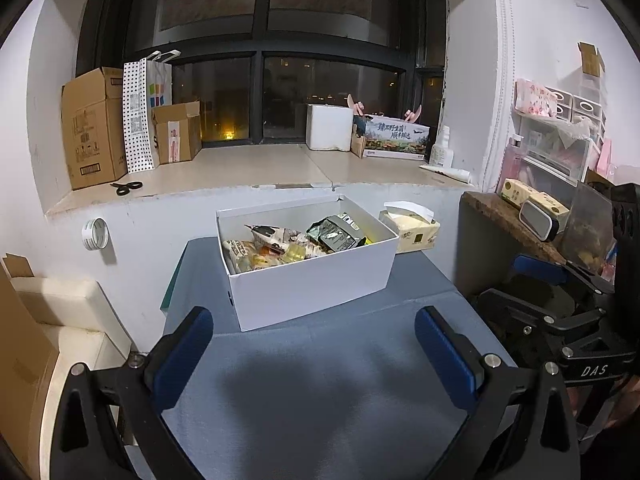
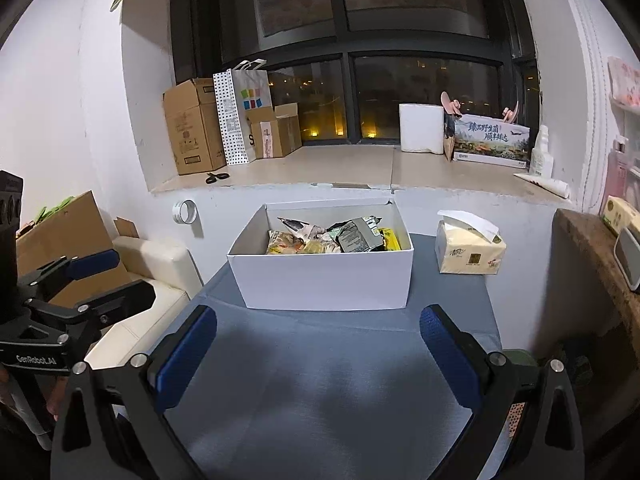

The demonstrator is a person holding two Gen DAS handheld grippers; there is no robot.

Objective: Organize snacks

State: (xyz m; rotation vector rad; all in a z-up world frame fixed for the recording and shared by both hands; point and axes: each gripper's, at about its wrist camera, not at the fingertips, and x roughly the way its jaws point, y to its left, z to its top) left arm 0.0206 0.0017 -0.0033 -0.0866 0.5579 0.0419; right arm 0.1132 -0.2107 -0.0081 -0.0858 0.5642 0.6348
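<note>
A white cardboard box (image 1: 316, 280) stands on the blue-grey table, and it also shows in the right wrist view (image 2: 326, 280). Several snack packets (image 1: 296, 240) lie inside it, among them a dark foil packet (image 2: 356, 236) and yellow packets (image 2: 390, 240). My left gripper (image 1: 314, 340) is open and empty, in front of the box above the table. My right gripper (image 2: 318, 340) is open and empty, also in front of the box. The right gripper shows at the right edge of the left wrist view (image 1: 560, 300). The left gripper shows at the left edge of the right wrist view (image 2: 80, 284).
A tissue pack (image 2: 470, 250) sits right of the box. A window sill (image 1: 256, 172) behind holds cardboard boxes (image 1: 94, 128), scissors (image 1: 126, 187) and a printed box (image 1: 394, 140). A cream seat (image 2: 148, 276) stands left of the table, a brown shelf (image 1: 516, 216) right.
</note>
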